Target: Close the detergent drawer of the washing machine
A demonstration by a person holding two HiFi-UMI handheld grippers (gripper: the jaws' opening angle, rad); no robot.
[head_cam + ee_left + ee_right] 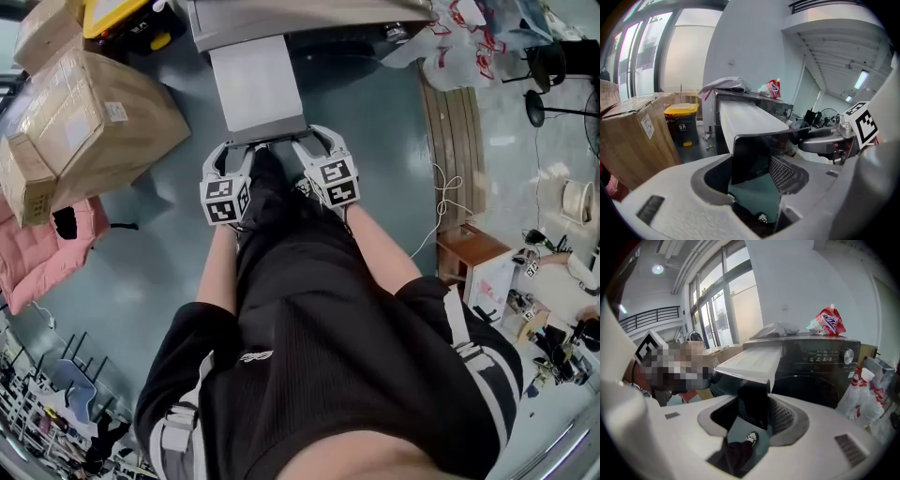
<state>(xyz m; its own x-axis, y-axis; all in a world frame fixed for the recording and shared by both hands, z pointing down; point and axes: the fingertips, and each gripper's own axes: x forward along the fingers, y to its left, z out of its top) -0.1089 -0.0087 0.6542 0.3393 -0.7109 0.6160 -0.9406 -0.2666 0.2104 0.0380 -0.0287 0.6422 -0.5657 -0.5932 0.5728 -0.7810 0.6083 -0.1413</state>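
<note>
Washing machine [309, 21]: at the head view's top edge.
Detergent drawer [255, 84]: pulled far out, long axis running from the machine toward the person, dark front panel facing them.
Left gripper [236, 150], right gripper [314, 142]: side by side, tilted downward, jaws wide apart, each straddling one panel end without clamping.

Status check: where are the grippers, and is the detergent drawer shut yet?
Fingers apart on left gripper and right gripper, both at the drawer's front panel. Not shut: detergent drawer pulled far out of washing machine. No obstruction visible.
</note>
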